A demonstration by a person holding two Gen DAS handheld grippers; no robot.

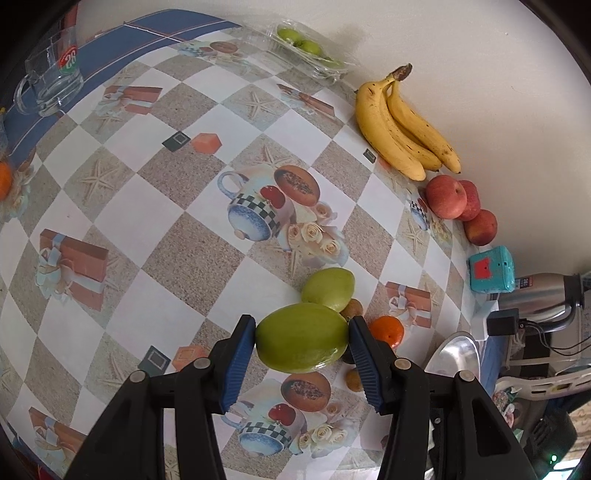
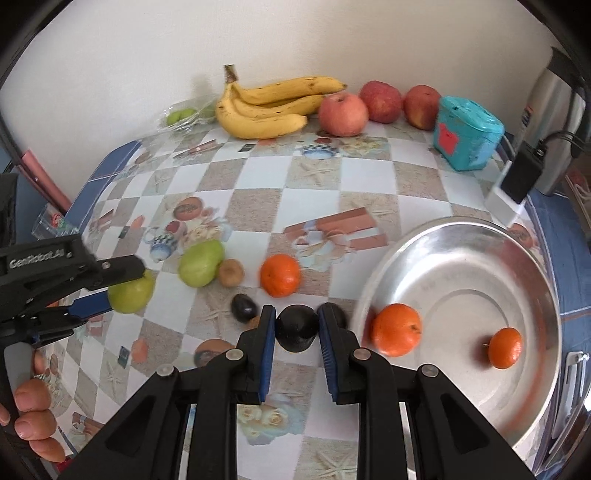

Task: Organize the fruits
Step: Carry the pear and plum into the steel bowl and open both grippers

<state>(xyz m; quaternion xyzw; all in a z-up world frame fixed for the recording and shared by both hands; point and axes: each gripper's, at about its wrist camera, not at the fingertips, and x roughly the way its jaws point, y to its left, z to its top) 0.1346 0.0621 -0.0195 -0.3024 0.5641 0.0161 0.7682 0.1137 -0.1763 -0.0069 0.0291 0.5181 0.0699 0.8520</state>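
Gripping green fruit (image 1: pixel 302 338) between left gripper (image 1: pixel 302 345) pads, near table edge | right gripper (image 2: pixel 297 328) closed on dark plum-like fruit (image 2: pixel 296 326), left of steel plate (image 2: pixel 517 424) holding two oranges (image 2: pixel 396 329) | risk: round smooth fruits may slip or roll off plate; crowded loose fruit (image 2: pixel 201 263) nearby could get knocked

A plain cream wall (image 2: pixel 332 33) backs the table. The tablecloth (image 1: pixel 192 258) is checked grey and white, printed with teapots and starfish, with a blue border (image 1: pixel 122 48). Soft daylight falls evenly.
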